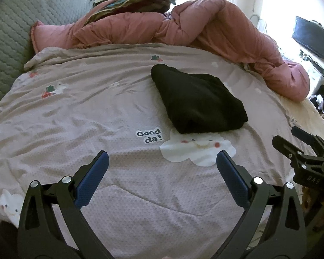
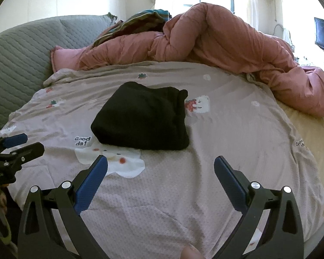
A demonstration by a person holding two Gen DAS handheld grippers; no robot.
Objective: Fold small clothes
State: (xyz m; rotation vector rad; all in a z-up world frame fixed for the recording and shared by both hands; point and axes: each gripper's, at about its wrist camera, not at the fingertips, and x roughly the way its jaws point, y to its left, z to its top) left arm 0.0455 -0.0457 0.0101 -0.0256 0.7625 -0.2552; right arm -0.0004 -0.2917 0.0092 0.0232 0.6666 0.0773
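A black garment [image 1: 196, 99] lies folded into a compact bundle on the pale pink printed bedspread [image 1: 97, 108], just beyond a white cloud print. In the right wrist view the same black garment [image 2: 142, 118] sits ahead and slightly left. My left gripper [image 1: 162, 157] hovers open above the bedspread, short of the garment, with nothing between its blue pads. My right gripper [image 2: 161, 161] is also open and holds nothing, a little short of the bundle. Each gripper shows at the edge of the other's view: the right gripper [image 1: 306, 151] and the left gripper [image 2: 13, 146].
A crumpled pink duvet [image 1: 183, 28] is heaped along the far side of the bed. A grey quilted headboard [image 1: 10, 32] stands at the left. Striped fabric [image 1: 136, 2] lies on the duvet. A dark screen [image 1: 311, 36] and clutter are at the right. A fingertip [image 2: 190, 252] shows at the bottom.
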